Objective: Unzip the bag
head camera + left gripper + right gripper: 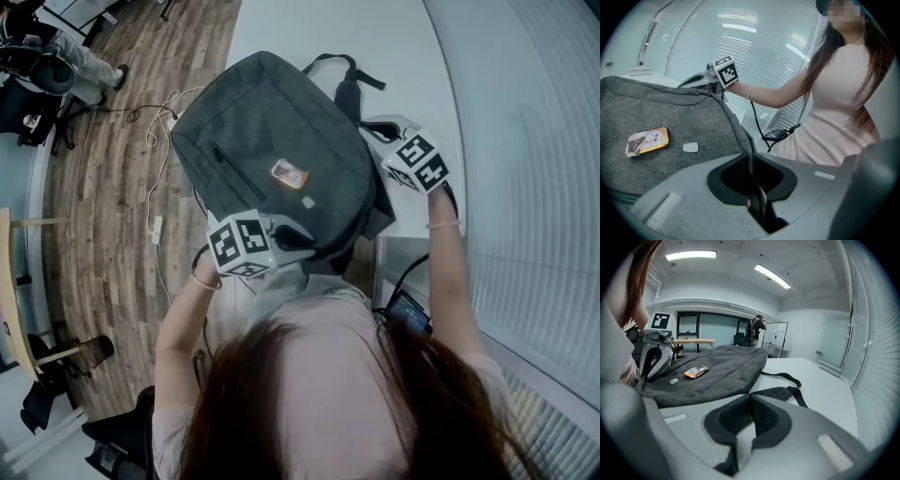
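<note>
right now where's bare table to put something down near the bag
Bare table runs beyond the bag and its strap, toward the blinds. The near side is crowded: left gripper and right gripper sit at the bag's edges.

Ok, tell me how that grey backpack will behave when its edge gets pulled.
The backpack will probably be floppy: its fabric drapes and folds where the left gripper pinches its edge. It lies flat, so it looks near empty and likely light; it may slide on the smooth white table rather than resist a pull.
</note>
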Demonstrator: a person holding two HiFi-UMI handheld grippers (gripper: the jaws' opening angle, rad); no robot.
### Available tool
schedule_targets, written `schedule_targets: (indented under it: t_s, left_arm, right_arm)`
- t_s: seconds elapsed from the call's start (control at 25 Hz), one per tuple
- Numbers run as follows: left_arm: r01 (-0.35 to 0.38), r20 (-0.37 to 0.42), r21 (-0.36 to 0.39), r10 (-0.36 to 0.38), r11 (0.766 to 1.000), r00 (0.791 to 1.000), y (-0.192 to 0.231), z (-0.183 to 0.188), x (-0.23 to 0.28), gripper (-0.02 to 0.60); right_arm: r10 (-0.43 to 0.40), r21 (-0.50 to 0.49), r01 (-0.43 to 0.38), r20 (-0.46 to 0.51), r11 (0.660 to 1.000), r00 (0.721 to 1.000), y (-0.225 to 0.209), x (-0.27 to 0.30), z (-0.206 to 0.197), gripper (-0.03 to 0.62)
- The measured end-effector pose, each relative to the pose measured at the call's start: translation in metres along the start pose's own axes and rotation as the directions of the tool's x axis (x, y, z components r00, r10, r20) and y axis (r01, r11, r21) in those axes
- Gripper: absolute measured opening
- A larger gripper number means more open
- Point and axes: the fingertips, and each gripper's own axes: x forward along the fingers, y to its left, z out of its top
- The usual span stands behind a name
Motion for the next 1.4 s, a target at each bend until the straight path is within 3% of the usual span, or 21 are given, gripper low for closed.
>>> schedule_targets:
  t_s: [1.4]
  left_arm:
    - [0.005,-0.018,-0.021,-0.005,1.000,1.000,0.000,0.001,0.007,0.040]
  right_arm:
    - [0.035,-0.085,-0.038,-0.036,0.996,0.999,-0.014,0.036,0.018,0.020]
